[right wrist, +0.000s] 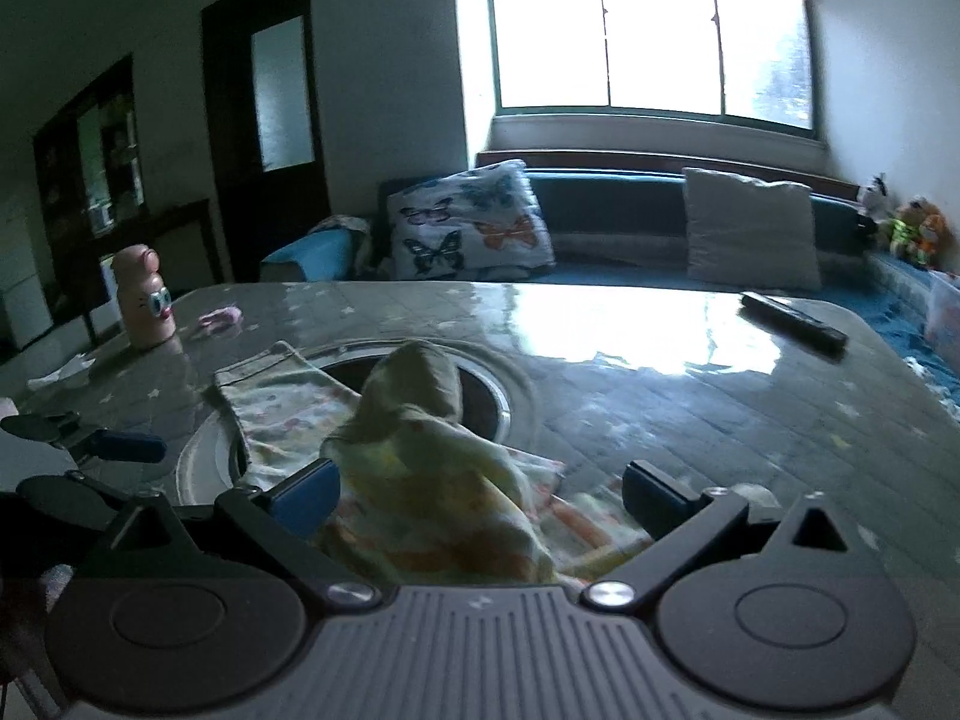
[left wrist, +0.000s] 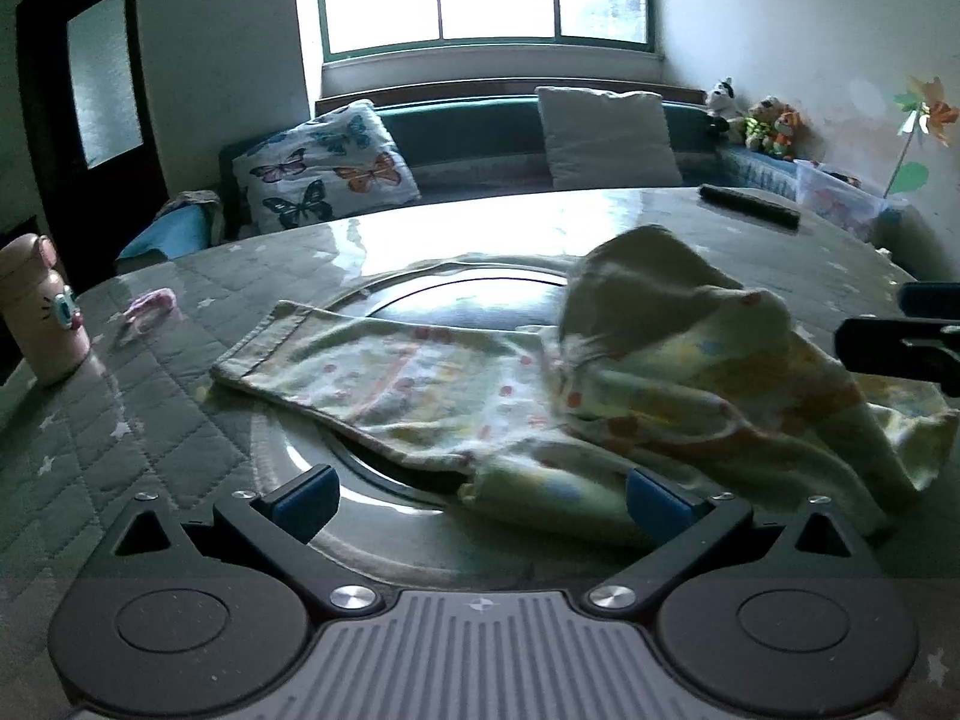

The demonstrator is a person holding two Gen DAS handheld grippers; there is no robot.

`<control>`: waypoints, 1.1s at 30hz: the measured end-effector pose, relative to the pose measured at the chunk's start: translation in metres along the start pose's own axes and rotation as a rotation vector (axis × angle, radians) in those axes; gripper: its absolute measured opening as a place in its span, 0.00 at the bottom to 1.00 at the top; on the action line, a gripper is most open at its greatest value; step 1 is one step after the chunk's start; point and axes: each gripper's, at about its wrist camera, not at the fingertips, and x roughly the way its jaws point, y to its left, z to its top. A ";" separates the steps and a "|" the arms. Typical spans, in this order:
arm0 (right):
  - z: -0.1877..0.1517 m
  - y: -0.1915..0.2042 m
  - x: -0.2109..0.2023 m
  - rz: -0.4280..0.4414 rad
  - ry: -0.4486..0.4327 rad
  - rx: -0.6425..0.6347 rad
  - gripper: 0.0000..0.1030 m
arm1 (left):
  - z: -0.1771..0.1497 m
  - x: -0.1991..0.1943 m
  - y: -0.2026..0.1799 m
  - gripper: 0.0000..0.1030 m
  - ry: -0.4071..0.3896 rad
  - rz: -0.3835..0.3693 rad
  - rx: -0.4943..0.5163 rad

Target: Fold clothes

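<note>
Currently, your left gripper (left wrist: 480, 501) and right gripper (right wrist: 477, 495) both gape wide; the printed garment (left wrist: 510, 384) lies rumpled on the table (left wrist: 150, 372), over its round inset. No legible writing.

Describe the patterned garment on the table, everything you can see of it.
The garment is soft, thin-looking pale yellow-green fabric printed with red dots and orange and yellow shapes. One end lies flat with a hemmed edge at far left; the other is bunched into a raised hump. It lies on the table, partly over a round inset. Both the left tool and the right tool are open around its near edge, gripping nothing.
</note>
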 end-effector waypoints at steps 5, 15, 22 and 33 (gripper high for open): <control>0.015 0.012 0.028 0.025 0.008 -0.069 0.88 | 0.003 0.003 0.013 1.00 0.002 0.024 -0.022; 0.016 0.021 0.070 0.103 0.111 -0.128 0.38 | 0.004 0.007 0.034 1.00 0.015 0.065 -0.058; 0.012 0.028 0.035 0.196 0.079 -0.140 0.16 | 0.010 -0.003 0.044 1.00 -0.014 0.093 -0.084; -0.021 0.064 -0.059 0.407 0.031 -0.308 0.14 | 0.021 -0.028 0.051 1.00 -0.077 0.100 -0.099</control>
